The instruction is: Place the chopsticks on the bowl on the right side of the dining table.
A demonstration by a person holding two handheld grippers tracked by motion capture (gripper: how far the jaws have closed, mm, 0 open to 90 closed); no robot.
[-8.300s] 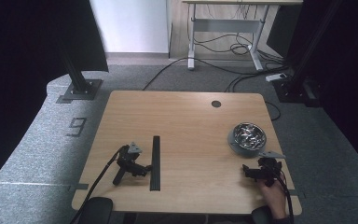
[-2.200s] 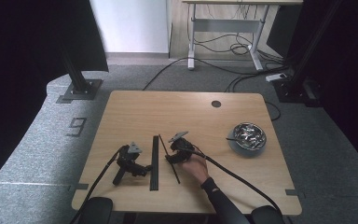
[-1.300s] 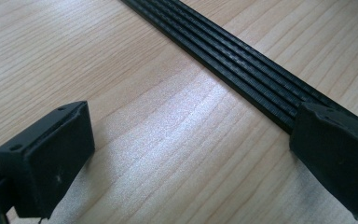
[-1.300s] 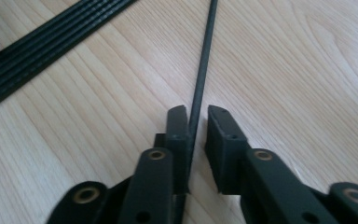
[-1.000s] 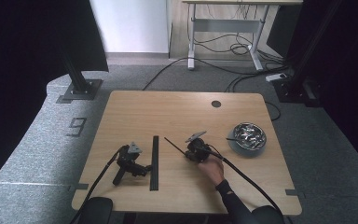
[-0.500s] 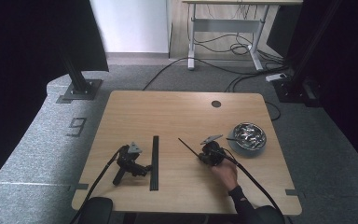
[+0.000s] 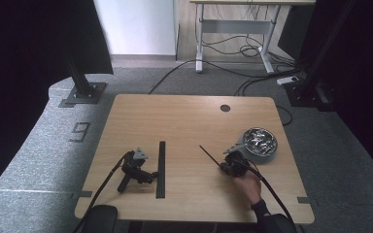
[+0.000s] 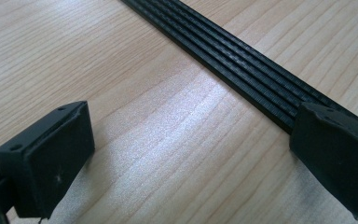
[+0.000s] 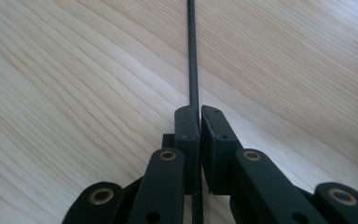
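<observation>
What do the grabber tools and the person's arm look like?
Both are black. The right gripper has flat block jaws on bars with brass-coloured rivets. The left gripper carries a grey three-cornered plate, and a black cable trails from each. The person's hand comes out of a dark sleeve.

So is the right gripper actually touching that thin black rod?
Touching: in the right gripper view the right gripper has its jaws shut on the thin black rod.

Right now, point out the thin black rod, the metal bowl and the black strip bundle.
thin black rod (image 9: 193,56), right gripper view, on its shaft ahead of the jaws.
metal bowl (image 7: 267,154), high view, on its outer wall.
black strip bundle (image 7: 161,170), high view, mid-length.
</observation>
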